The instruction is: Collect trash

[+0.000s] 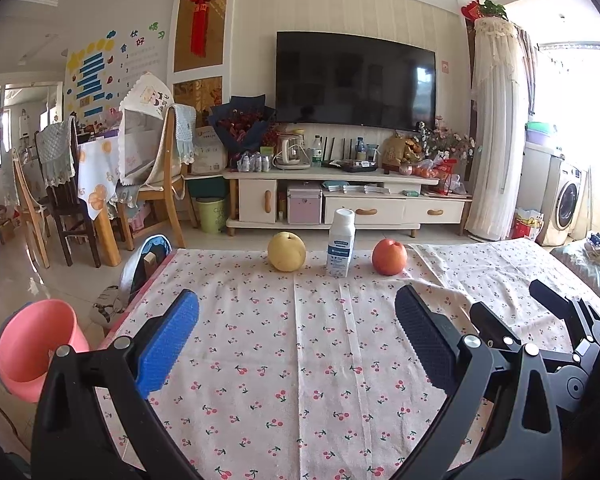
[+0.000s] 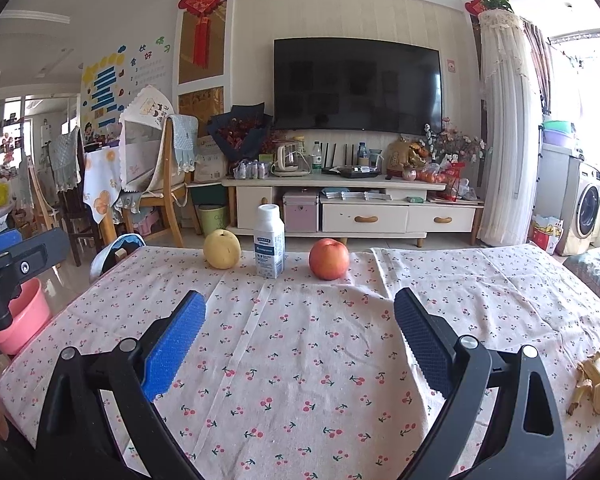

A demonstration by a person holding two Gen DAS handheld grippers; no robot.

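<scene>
Nothing collected yet: both grippers, left gripper (image 1: 296,336) and right gripper (image 2: 300,336), hold jaws apart and empty; the banana peel (image 2: 596,380) at lower right and the bottle (image 2: 269,242) at centre remain on the table, the pink bin (image 1: 36,352) at lower left.

Left gripper (image 1: 296,340), right gripper (image 2: 300,340): black plastic frames, silver pivot screws, one blue and one dark dimpled pad each.

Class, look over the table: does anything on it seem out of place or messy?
Yes: a banana peel lies splayed near the table's right edge, apart from the upright bottle, pear and apple lined up at the far edge.
</scene>
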